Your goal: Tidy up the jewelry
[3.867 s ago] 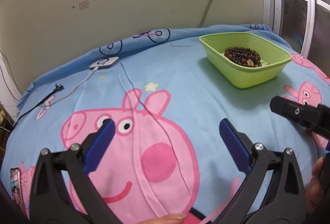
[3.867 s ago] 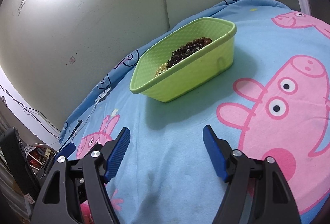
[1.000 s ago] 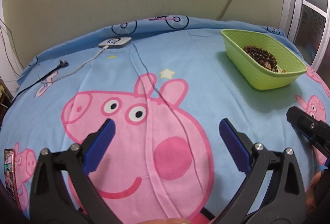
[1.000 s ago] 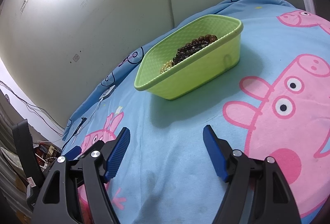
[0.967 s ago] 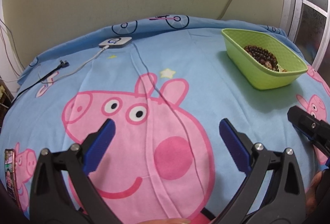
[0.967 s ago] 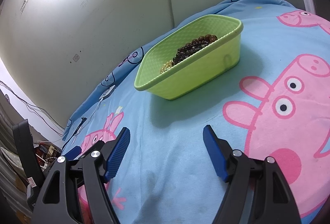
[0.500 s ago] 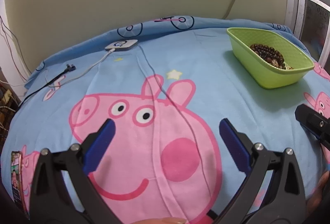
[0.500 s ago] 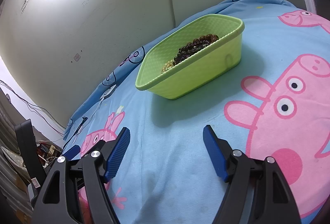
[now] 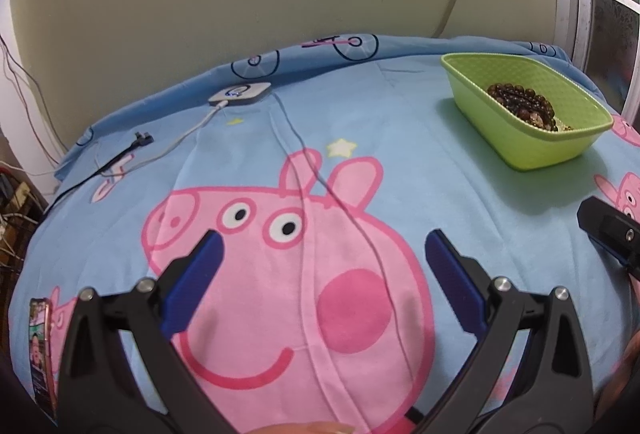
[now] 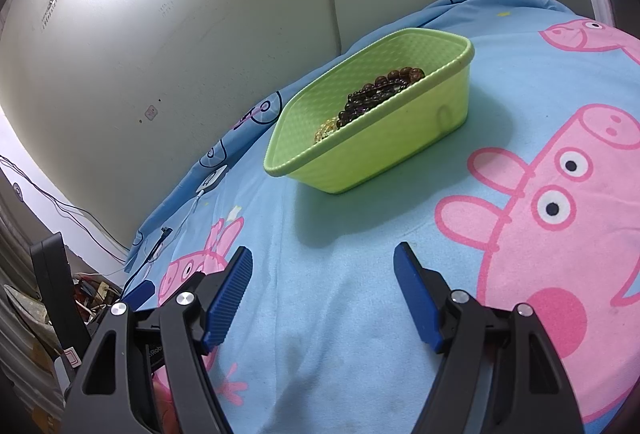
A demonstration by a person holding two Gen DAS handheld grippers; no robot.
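Since a few seconds ago my left gripper (image 9: 322, 266) has drawn back from the lime-green plastic basket (image 9: 556, 150), which now sits farther off to my right on the blue cartoon-pig bedsheet (image 9: 420, 138). My right gripper (image 10: 322, 288) faces the basket close by. Both sets of jaws stand wide and empty. The dark brown beaded bracelets (image 10: 378, 94) lie in the basket with a yellowish bead strand (image 10: 326, 126). I judge them light, limp and slippery; pinching across a bunched section should hold best.

green basket (image 10: 384, 154) ahead, bedsheet (image 10: 360, 254) before it open
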